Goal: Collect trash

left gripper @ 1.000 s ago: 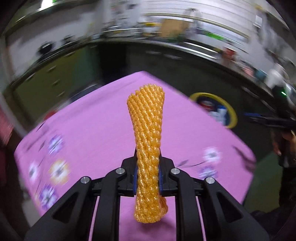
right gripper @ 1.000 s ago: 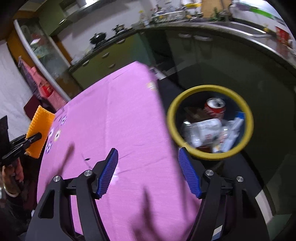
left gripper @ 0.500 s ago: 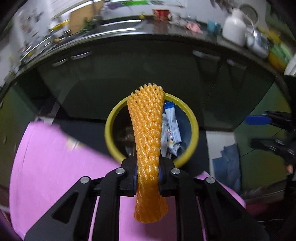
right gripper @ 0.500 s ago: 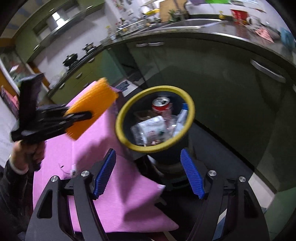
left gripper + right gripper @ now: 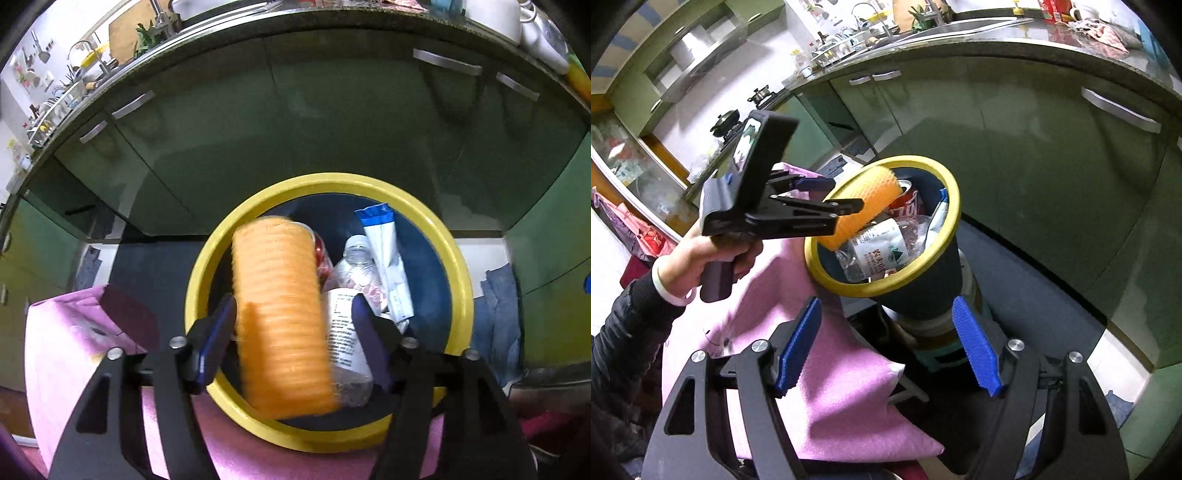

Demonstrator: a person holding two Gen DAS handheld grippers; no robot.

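An orange foam net sleeve (image 5: pixel 282 317), seemingly light, soft and squashy, drops blurred between the left gripper's (image 5: pixel 291 339) spread fingers into the yellow-rimmed bin (image 5: pixel 458 266); the right gripper (image 5: pixel 886 347) hangs open, empty.

The bin (image 5: pixel 925 273) stands just right of the table (image 5: pixel 846 387), with cabinets (image 5: pixel 1015 147) behind. In the bin, the foam net (image 5: pixel 282 314) lies left of the bottle (image 5: pixel 349 325), the wrapper (image 5: pixel 388 258) at far right.

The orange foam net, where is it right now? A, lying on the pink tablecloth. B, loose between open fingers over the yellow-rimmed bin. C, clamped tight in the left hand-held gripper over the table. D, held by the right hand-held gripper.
B: the left hand-held gripper has its jaws spread wide, and the blurred orange foam net sits loose between them over the yellow-rimmed bin.
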